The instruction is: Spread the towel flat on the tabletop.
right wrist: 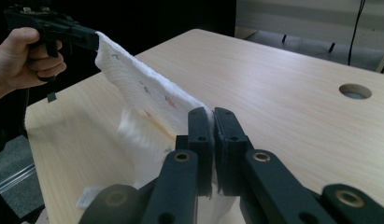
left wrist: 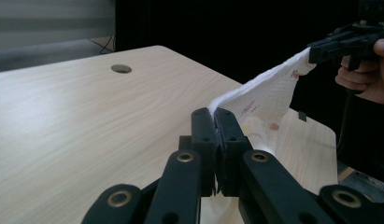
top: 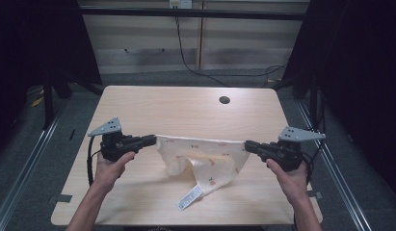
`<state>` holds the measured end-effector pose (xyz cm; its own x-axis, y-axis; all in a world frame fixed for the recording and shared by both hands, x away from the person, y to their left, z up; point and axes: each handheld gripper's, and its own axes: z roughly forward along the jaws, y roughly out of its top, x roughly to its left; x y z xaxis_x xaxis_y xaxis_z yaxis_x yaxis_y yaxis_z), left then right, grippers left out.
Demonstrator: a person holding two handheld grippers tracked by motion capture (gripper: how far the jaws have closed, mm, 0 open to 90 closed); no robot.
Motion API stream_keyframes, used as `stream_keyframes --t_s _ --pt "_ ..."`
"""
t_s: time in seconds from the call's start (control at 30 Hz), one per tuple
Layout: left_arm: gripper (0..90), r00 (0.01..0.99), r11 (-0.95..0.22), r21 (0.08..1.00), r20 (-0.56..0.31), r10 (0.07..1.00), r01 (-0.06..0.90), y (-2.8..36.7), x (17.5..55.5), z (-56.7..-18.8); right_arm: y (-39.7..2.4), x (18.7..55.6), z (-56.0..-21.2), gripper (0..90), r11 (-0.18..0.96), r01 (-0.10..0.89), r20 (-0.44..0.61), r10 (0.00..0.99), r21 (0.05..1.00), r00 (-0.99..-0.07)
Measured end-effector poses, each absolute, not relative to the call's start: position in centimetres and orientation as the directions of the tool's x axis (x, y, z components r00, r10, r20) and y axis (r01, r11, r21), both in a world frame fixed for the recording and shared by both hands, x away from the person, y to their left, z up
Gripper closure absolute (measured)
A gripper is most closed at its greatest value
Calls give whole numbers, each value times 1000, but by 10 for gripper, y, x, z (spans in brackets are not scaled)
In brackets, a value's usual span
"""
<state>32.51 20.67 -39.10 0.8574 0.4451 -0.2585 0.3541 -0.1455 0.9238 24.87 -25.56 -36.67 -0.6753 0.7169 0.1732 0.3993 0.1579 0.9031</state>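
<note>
I had the small white printed garment [top: 205,156] stretched between both tools above the near half of the table [top: 186,108]: the left gripper [top: 152,140] had its jaws closed on one end of the top hem, and the right gripper [top: 247,146] had its jaws closed on the other end, so the hem ran nearly straight between them while the body of the cloth sagged to the wood and its white care label [top: 188,198] lay flat toward the near edge. In the left gripper view the fabric [left wrist: 269,100] rose from my pinched jaws up to the far tool, and the right gripper view showed the same thing mirrored, cloth [right wrist: 143,93] pulled taut. I judged this to be the spreading step, with the piece held open but not yet laid out. The next move, as I read it, called for lowering both hands together, keeping tension even so the cloth would settle flat without bunching. The tabletop was pale wood grain with a round cable hole [top: 224,100] near the far edge; beyond it stood light panelled cabinets with a dark cable, dark curtains at both sides, and grey floor
</note>
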Motion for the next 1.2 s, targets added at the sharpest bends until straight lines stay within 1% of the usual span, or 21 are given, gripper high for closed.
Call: stream_keyframes --t_s 0.47,0.77,0.83,1.07,1.2 --pt "880 868 -113 945 -228 442 306 215 324 -364 -251 258 -338 863 161 348 138 708 923 -693" --pt "880 884 -106 961 -189 428 257 219 306 -347 -250 254 -322 863 163 313 113 702 936 -703" --pt "879 893 -95 964 -190 409 248 220 302 -348 -251 251 -321 863 167 309 107 702 936 -704" --pt "879 881 -113 955 -203 428 275 222 293 -351 -249 242 -322 863 168 300 105 689 939 -717" --pt "879 875 -149 949 -186 446 278 221 288 -351 -248 238 -321 864 184 303 94 695 935 -713"
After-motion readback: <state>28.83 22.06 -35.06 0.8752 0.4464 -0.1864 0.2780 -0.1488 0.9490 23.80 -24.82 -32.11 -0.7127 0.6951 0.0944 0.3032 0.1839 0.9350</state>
